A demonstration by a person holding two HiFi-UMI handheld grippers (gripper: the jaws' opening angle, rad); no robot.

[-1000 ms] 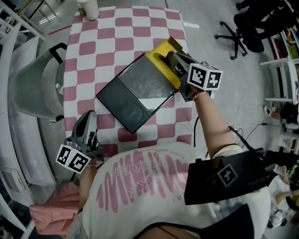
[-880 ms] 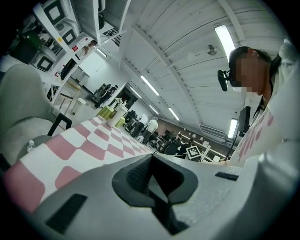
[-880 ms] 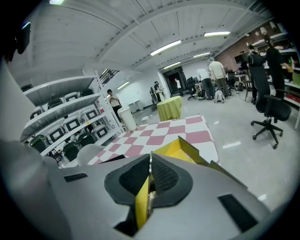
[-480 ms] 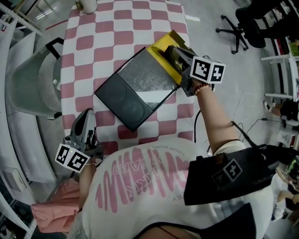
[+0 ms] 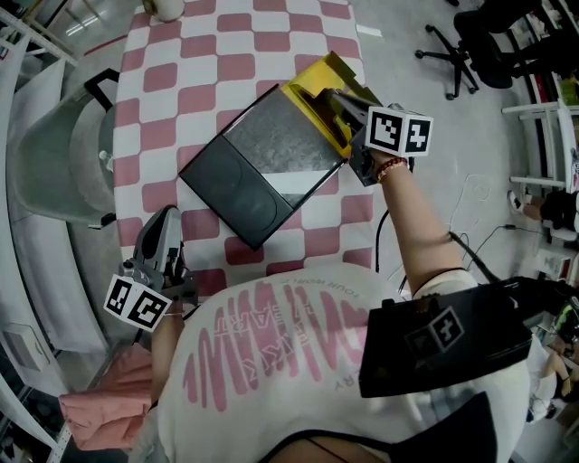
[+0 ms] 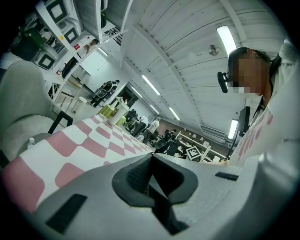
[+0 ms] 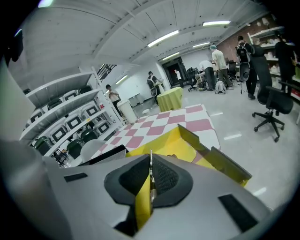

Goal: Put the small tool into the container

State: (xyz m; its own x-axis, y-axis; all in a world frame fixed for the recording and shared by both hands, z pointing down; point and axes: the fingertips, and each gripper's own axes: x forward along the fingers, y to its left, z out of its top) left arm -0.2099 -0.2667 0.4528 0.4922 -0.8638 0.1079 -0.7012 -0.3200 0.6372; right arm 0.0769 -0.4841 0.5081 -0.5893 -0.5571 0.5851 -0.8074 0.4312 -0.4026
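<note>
A flat black case (image 5: 258, 167) lies slantwise on the checked table (image 5: 181, 81), with an open yellow box (image 5: 312, 90) at its far right end. My right gripper (image 5: 333, 98) reaches over the yellow box, tilted downward. In the right gripper view its jaws are shut on a thin metal tool (image 7: 150, 180) that stands on edge between the pads, and the yellow box (image 7: 187, 150) lies just beyond. My left gripper (image 5: 166, 217) rests at the table's near left edge, far from the case. Its jaws (image 6: 150, 180) meet with nothing between them.
A grey chair (image 5: 54, 154) stands left of the table and a white cup (image 5: 163, 9) at its far edge. Office chairs (image 5: 470, 45) are on the floor to the right. Pink cloth (image 5: 99, 411) lies by the person's left side.
The right gripper has tipped slightly over the yellow box, still shut on the tool. The left gripper has stayed where it was.
</note>
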